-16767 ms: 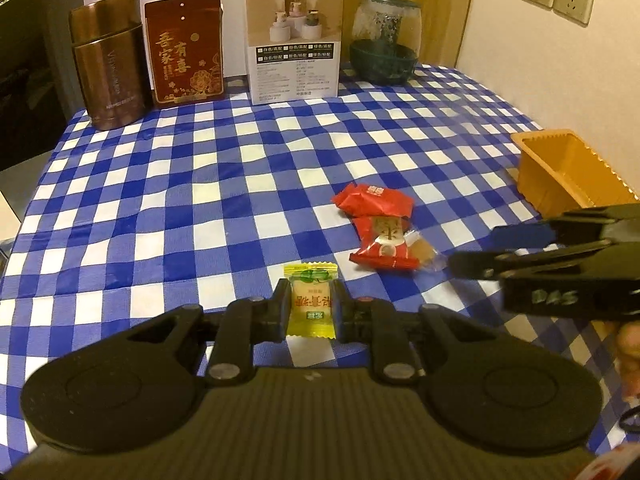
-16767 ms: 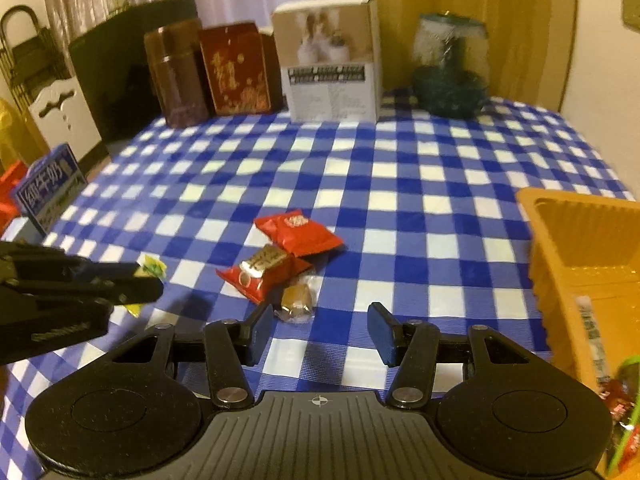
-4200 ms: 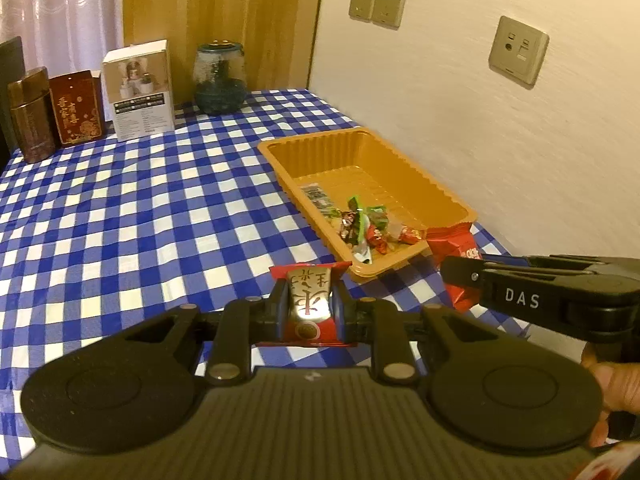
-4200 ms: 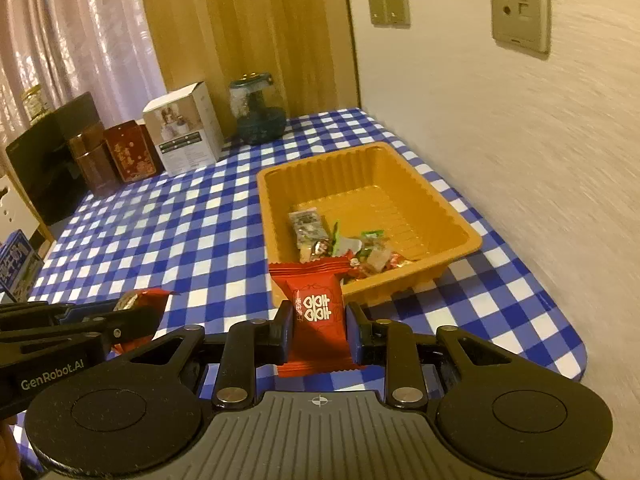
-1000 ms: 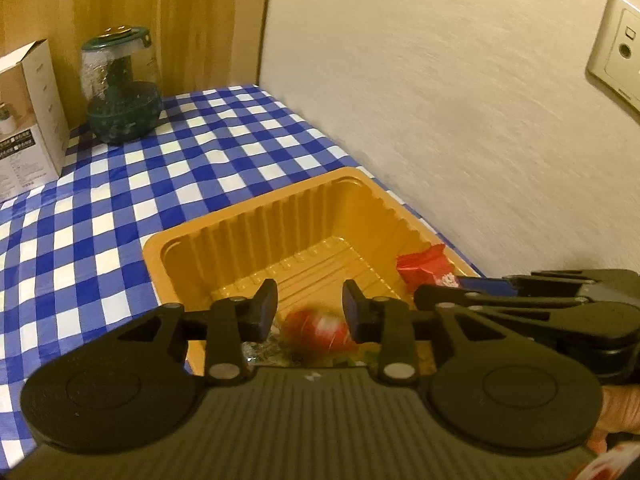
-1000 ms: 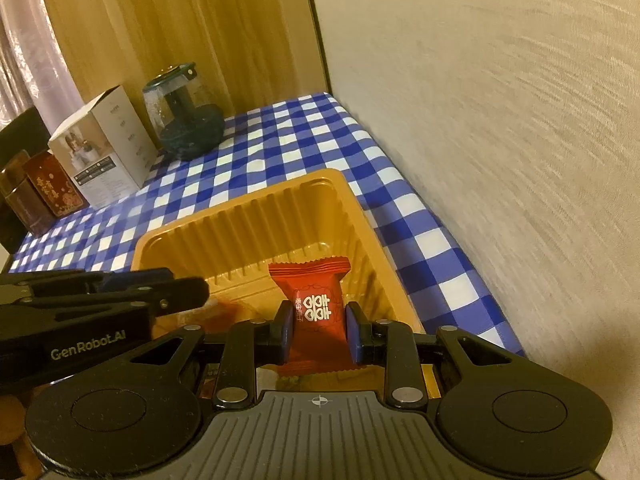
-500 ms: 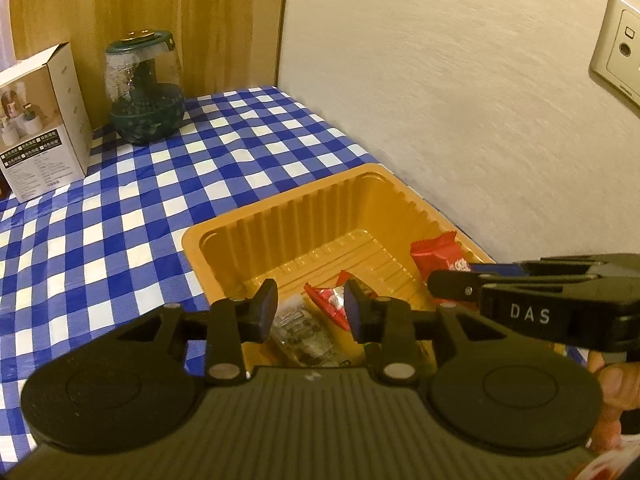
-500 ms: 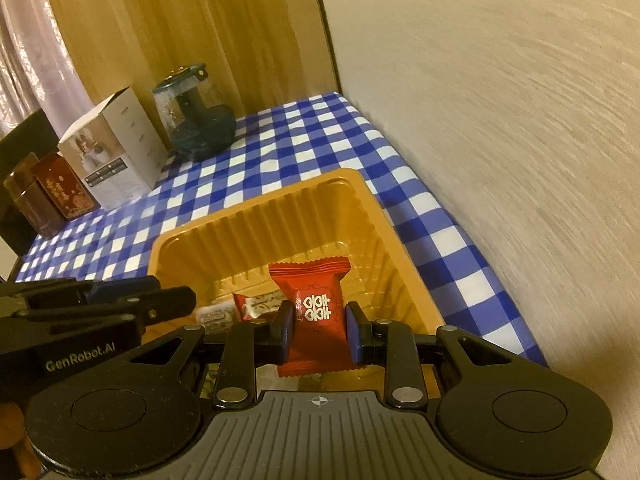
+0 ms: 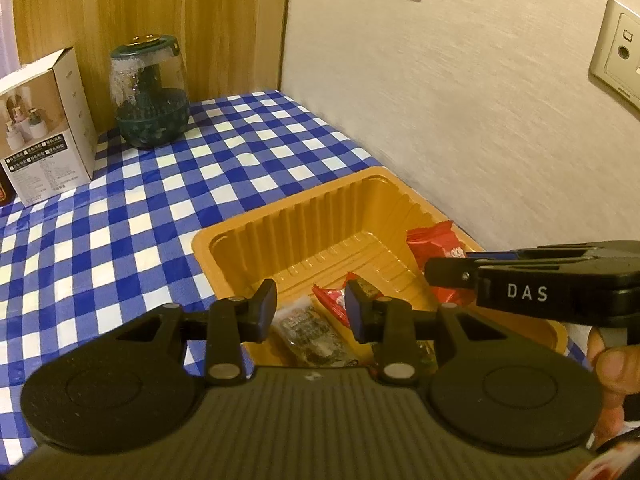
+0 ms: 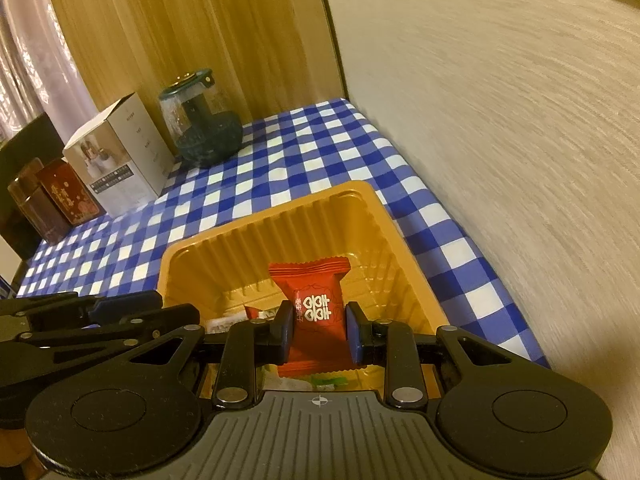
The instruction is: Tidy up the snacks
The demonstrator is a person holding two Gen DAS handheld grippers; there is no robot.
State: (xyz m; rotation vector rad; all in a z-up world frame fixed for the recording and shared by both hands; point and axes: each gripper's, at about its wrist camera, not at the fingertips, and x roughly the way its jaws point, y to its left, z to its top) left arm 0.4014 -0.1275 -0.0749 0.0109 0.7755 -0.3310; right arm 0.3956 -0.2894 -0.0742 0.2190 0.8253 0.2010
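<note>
Hovering over the orange tray (image 10: 192, 256) — right gripper (image 10: 319, 330) clamped on red candy packet (image 10: 316, 312), left gripper (image 9: 311, 309) apart, empty.

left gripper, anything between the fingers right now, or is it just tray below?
Nothing is held: the left gripper stands open over the orange tray. Its wrist view shows only a dark-wrapped snack lying below the gap.

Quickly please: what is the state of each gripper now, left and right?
Left gripper: open, holding nothing, above the orange tray.
Right gripper: shut on a red candy packet.
</note>
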